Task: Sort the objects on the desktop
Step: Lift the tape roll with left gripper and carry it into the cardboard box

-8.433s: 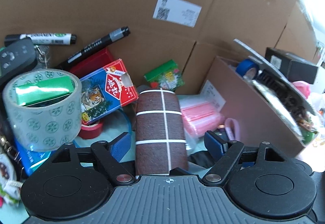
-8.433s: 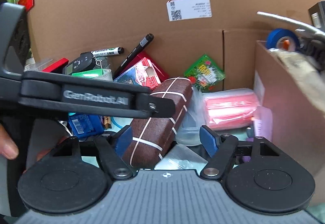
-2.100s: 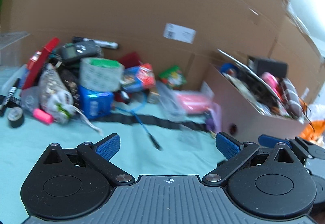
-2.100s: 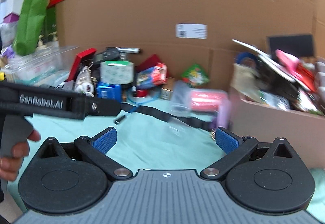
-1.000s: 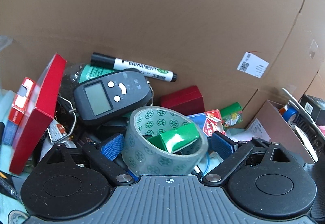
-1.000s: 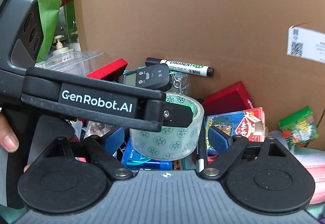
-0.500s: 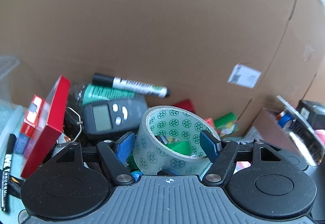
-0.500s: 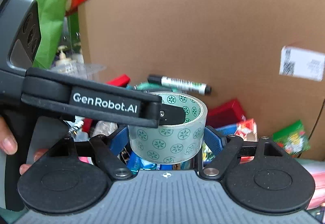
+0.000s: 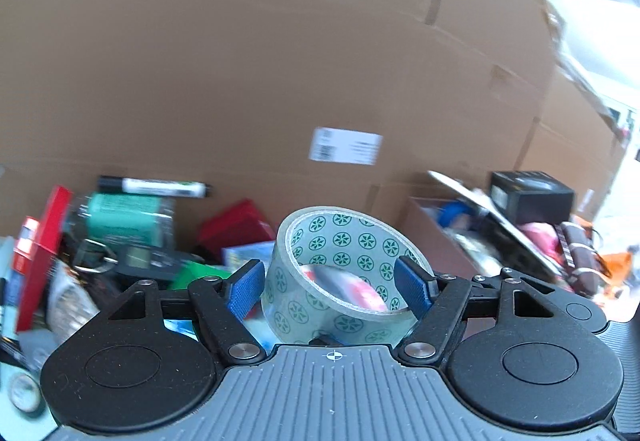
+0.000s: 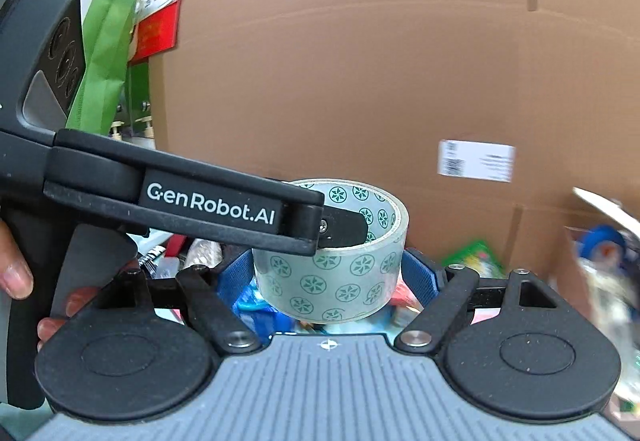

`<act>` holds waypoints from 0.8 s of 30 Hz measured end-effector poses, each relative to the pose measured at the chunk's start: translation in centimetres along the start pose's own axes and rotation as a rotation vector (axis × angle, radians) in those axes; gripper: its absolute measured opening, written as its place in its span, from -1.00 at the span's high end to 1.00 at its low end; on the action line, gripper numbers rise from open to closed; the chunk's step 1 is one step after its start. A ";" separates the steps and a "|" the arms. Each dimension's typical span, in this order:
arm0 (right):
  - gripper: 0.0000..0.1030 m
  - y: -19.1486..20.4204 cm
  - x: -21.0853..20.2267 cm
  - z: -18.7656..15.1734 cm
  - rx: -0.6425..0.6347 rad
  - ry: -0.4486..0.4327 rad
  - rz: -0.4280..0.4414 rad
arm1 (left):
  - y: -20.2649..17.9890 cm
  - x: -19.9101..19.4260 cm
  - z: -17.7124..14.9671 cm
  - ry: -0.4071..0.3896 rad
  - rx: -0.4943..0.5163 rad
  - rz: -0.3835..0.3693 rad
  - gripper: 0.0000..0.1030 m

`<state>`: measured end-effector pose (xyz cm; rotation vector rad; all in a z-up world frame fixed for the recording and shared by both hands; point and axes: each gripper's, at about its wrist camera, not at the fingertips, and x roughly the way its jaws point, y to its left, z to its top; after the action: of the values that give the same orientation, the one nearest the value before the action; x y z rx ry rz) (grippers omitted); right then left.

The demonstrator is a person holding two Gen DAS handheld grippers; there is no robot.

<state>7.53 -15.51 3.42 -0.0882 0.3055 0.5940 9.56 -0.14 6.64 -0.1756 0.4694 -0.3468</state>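
A clear tape roll (image 9: 340, 273) with green pinwheel print hangs tilted above the clutter.
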 end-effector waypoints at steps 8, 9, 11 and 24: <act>-0.63 -3.1 -6.2 -1.8 0.049 -0.023 -0.111 | -7.4 0.6 -1.2 0.026 0.055 -0.102 -0.59; -0.63 -3.6 -7.0 -1.8 0.053 -0.031 -0.125 | -8.4 0.7 -1.2 0.026 0.068 -0.114 -0.59; -0.63 -4.7 -8.6 -2.0 0.062 -0.048 -0.155 | -10.7 0.8 -1.2 0.022 0.098 -0.138 -0.59; -0.63 -12.3 -18.1 -4.0 0.119 -0.124 -0.360 | -23.9 4.3 -1.5 0.043 0.212 -0.319 -0.60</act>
<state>-0.79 -36.10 5.15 0.0090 0.1974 0.2222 5.60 -23.95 9.36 -0.0359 0.4434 -0.7106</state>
